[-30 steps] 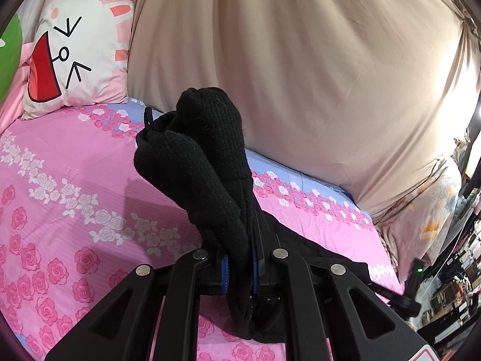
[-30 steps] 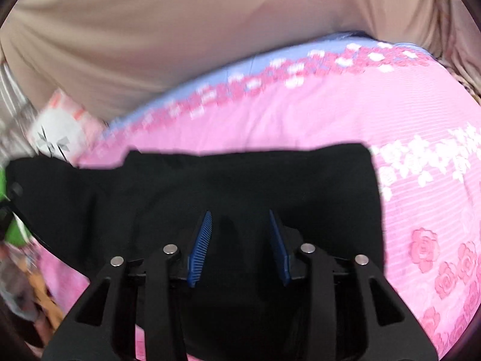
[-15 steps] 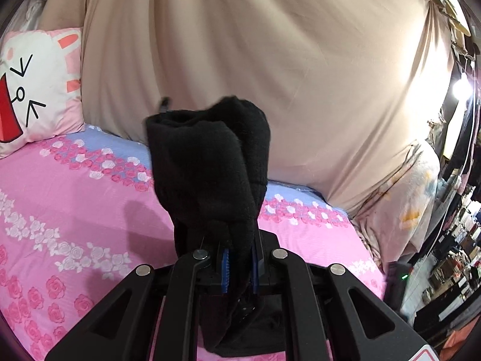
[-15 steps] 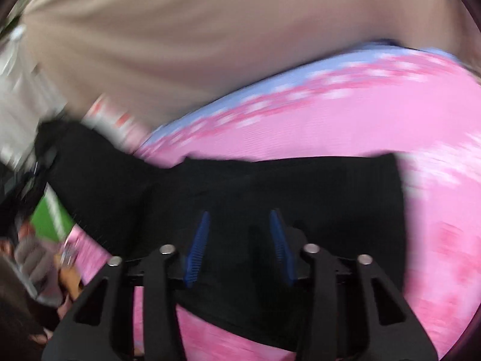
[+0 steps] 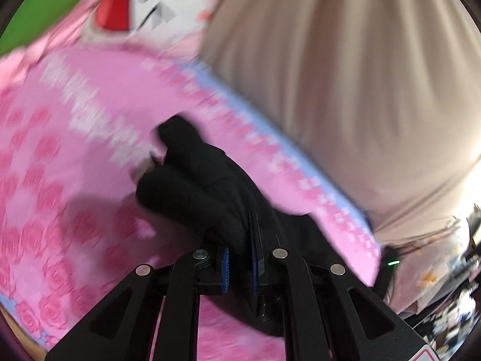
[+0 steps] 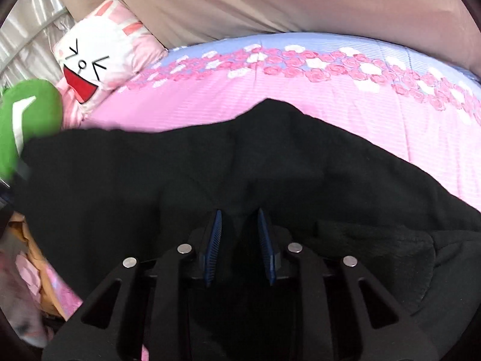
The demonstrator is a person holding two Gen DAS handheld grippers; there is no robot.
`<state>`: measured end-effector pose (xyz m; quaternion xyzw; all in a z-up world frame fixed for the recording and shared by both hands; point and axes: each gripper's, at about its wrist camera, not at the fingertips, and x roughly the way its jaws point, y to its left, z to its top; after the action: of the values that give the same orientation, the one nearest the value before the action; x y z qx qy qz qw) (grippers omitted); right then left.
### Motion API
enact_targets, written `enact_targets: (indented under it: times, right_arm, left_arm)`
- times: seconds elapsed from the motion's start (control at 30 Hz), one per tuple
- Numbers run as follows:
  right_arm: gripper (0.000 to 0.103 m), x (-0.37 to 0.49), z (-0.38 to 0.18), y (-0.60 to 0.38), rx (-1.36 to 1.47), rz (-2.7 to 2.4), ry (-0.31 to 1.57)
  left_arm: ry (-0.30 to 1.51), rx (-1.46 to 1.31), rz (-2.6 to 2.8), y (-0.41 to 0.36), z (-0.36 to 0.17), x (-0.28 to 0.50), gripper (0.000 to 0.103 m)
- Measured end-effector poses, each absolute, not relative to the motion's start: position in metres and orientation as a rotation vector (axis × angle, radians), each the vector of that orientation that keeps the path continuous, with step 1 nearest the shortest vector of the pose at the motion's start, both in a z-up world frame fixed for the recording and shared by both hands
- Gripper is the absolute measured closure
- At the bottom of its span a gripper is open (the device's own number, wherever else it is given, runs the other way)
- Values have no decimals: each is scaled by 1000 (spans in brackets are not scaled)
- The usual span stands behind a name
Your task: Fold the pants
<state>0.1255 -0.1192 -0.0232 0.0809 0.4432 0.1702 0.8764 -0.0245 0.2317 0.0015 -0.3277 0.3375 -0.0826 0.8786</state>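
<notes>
Left wrist view: left gripper (image 5: 240, 258) clamps bunched black pants (image 5: 195, 186) to carry the fold over; right gripper (image 6: 240, 246), jaws just narrowing, straddles spread cloth, grip unconfirmed.

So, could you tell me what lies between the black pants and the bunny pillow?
In the right wrist view, only bare pink floral bedsheet separates the pants from the pillow.

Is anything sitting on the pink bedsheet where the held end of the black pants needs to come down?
Nothing visible. The left gripper is shut on the black knit pants, and the pink rose-print bedsheet beside them looks bare, though that view is blurred.
</notes>
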Motion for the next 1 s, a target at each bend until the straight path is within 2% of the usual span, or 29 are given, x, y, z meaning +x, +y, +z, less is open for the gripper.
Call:
enact_targets:
  times: [0.03,0.1,0.17,0.23,0.33,0.43,0.47,0.53,0.57,0.6,0.63,0.7,0.77,1.0]
  right_arm:
    - [79,119,-19,-124,197,362,908]
    - [79,111,-15,-128,219,372,895]
    - [80,112,-20,-117,200,409,936]
    - [81,118,-27,-85,122,427,966]
    - [81,114,-26,-40,-63,388,904]
    - [93,113,-24,-11,-156,384,877]
    - [93,114,-23,-8,-162,388,875]
    - [93,115,-20,-13,-115,415,885]
    - [93,113,-16,-24,-46,445,893]
    - [93,111,-11,-36,18,470,897]
    - [92,105,-4,-54,81,477,885]
    - [92,92,8,-84,125,435,845]
    - [91,78,19,-128,196,377,804]
    - [90,31,32,-272,428,173,715]
  left_arm:
    - [714,-718,-194,238,-8,-28,93]
    - [709,-754,-226,245,-15,-35,79]
    - [703,-808,-255,251,-20,-40,42]
    - [696,-880,-277,255,-26,-40,39]
    - [680,-927,-295,259,-26,-40,38]
    - [706,-969,-276,262,-32,-29,29]
    - [726,-989,-258,263,-37,-21,26]
    - [784,-1022,-202,264,-49,-5,27]
    - [797,-1033,-198,264,-54,3,37]
    - [811,-1033,-195,263,-57,10,53]
    - [817,-1012,-209,259,-54,15,77]
    - [777,-942,-222,250,-31,13,80]
    - [719,-822,-269,232,7,9,88]
    - [575,-451,-571,107,137,-11,91]
